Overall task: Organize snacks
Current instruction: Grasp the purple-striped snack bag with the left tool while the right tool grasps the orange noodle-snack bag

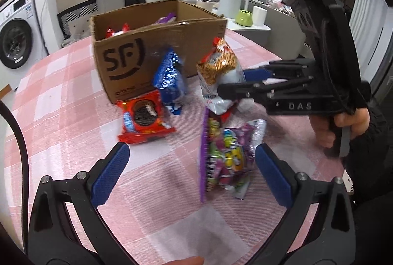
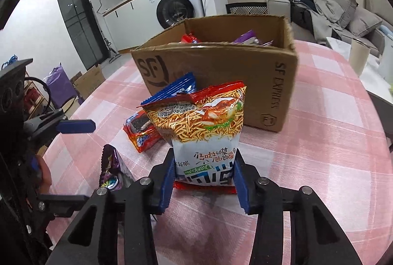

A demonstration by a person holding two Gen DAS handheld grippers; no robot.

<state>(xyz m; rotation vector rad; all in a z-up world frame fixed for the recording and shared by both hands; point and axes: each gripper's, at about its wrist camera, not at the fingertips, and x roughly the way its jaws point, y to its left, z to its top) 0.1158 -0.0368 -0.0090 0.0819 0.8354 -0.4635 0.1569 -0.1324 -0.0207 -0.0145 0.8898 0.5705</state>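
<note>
My right gripper (image 2: 203, 174) is shut on a noodle-snack bag (image 2: 205, 127) and holds it upright above the table; the bag also shows in the left wrist view (image 1: 221, 73). My left gripper (image 1: 189, 166) is open and empty, with a purple candy bag (image 1: 226, 159) between its fingers on the pink checked cloth. A red Oreo pack (image 1: 145, 120) and a blue Oreo pack (image 1: 170, 81) lie in front of the cardboard SF box (image 1: 137, 61), which holds several snacks.
The box (image 2: 221, 73) stands at the far middle of the table. A sofa, a white kettle (image 1: 231, 5) and a green pot (image 1: 244, 17) are beyond the table. A washing machine (image 2: 176, 5) stands at the back.
</note>
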